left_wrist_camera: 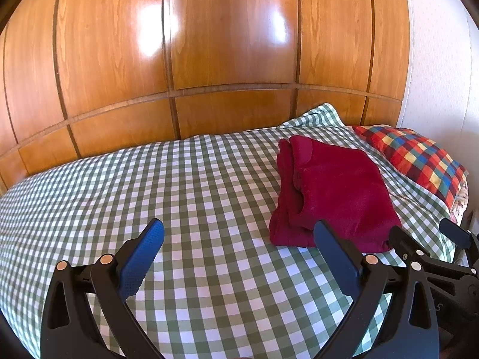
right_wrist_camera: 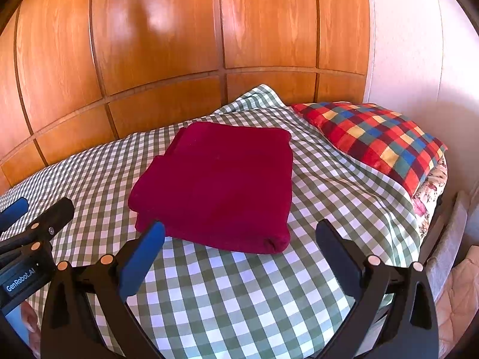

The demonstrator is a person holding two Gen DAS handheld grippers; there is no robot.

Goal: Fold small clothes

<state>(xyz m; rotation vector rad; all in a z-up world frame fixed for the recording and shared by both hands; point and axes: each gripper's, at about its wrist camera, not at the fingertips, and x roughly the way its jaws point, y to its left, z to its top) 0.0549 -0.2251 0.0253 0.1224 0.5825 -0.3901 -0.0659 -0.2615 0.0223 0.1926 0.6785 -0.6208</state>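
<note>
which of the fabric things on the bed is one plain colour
The folded dark red garment. The bedspread beneath it is green-and-white gingham, and the pillow beside it is checked in red, blue, yellow and green.

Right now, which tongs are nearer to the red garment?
Right. The right tongs face the red garment directly, open just before its near edge. The left tongs are open to its left, over the bedspread.

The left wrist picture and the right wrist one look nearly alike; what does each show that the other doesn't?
Only the left wrist view shows the layered folded edges of the red garment and the right gripper. Only the right wrist view shows the left gripper and a floral cushion beneath the plaid pillow. Both share the checked bedcover and wooden wall.
</note>
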